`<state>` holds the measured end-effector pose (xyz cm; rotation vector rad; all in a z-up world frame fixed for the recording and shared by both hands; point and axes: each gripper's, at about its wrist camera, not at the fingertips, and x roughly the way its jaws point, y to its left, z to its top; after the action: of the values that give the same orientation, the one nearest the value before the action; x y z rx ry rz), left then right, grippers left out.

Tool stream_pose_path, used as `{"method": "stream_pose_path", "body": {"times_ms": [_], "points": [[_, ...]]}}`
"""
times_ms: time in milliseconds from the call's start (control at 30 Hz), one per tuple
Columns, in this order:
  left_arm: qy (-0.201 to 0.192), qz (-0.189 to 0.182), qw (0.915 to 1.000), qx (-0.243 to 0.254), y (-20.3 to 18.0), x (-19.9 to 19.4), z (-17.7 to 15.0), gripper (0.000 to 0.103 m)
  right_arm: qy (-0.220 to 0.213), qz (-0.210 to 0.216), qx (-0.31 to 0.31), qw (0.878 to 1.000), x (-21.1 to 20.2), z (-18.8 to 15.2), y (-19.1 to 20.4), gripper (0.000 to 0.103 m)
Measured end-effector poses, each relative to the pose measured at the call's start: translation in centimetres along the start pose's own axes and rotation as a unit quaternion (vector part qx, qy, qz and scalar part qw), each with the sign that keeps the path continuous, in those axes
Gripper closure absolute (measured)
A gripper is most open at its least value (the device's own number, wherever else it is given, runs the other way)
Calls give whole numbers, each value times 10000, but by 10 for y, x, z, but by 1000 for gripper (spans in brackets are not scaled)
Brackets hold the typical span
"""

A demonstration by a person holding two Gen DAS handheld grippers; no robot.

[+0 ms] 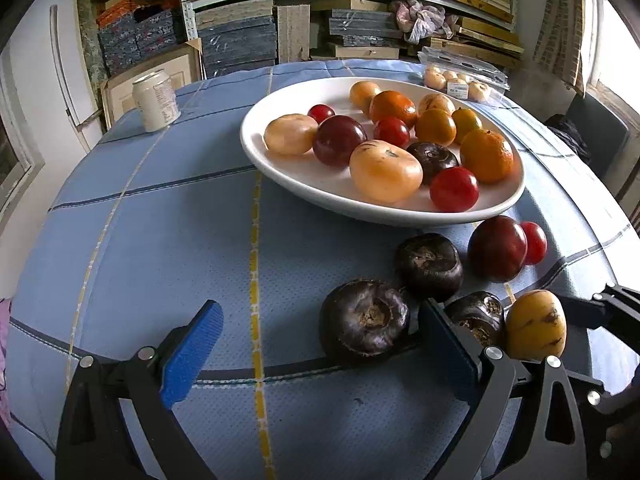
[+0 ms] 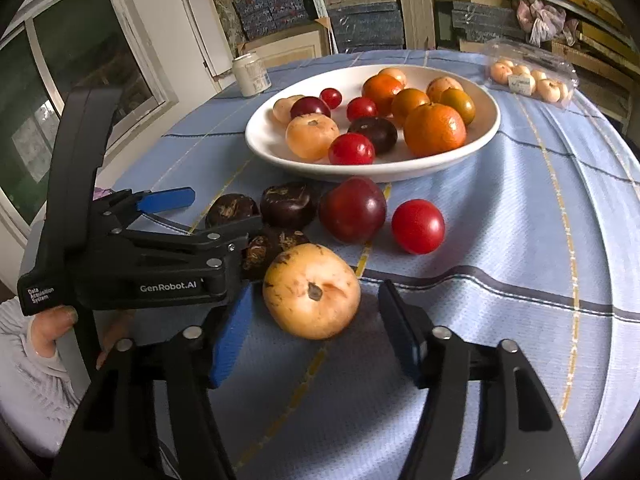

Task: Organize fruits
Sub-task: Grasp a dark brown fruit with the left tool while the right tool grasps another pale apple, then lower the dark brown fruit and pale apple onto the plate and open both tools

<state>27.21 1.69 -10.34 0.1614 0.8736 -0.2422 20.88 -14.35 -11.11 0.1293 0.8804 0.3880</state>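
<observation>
A white oval plate (image 1: 280,168) (image 2: 400,172) holds several oranges, red tomatoes, pale fruits, a plum and a dark chestnut. In front of it on the blue cloth lie three dark chestnuts, a dark red plum (image 1: 497,248) (image 2: 352,210) and a red tomato (image 1: 534,242) (image 2: 418,226). My left gripper (image 1: 320,344) (image 2: 224,208) stands open around the nearest chestnut (image 1: 364,322), which lies beside its right pad. My right gripper (image 2: 316,320) is open, and a tan speckled fruit (image 2: 312,292) (image 1: 536,324) sits between its fingertips with a gap on each side.
A pale drink can (image 1: 155,100) (image 2: 251,74) stands at the far left of the table. A clear plastic box of pale fruits (image 1: 460,84) (image 2: 532,78) lies at the far right. Stacked shelves rise behind. A person's hand (image 2: 52,320) holds the left gripper's handle.
</observation>
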Motion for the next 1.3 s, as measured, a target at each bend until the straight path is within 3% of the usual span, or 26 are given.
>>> {"method": "stream_pose_path", "body": {"times_ms": [67, 167, 267, 333, 367, 700, 1033, 1167, 1300], "points": [[-16, -31, 10000, 23, -1, 0, 1, 8, -9, 37, 0, 10000, 1, 1, 1, 56], [-96, -92, 9998, 155, -6, -3, 0, 18, -17, 55, -20, 10000, 0, 0, 1, 57], [-162, -158, 9993, 290, -12, -6, -1, 37, -57, 95, -10, 9999, -1, 1, 1, 57], [-125, -266, 9989, 353, -15, -6, -2, 58, -107, 101, 0, 9999, -3, 0, 0, 57], [-85, -348, 9988, 342, -15, -5, -2, 60, -119, 95, 0, 9999, -4, 0, 0, 57], [-120, -489, 9987, 71, -5, -7, -5, 60, -195, 42, 130, 9997, -9, -1, -7, 57], [-595, -83, 9981, -125, 5, -33, 3, 60, -596, -75, 139, 9981, -30, 0, -9, 57], [-840, -18, 9963, -167, 9, -49, 30, 60, -888, -58, 264, 9957, -47, 16, -16, 57], [-961, 133, 9953, -61, 7, -49, 75, 60, -1125, -192, 196, 9933, -56, 60, -21, 57]]}}
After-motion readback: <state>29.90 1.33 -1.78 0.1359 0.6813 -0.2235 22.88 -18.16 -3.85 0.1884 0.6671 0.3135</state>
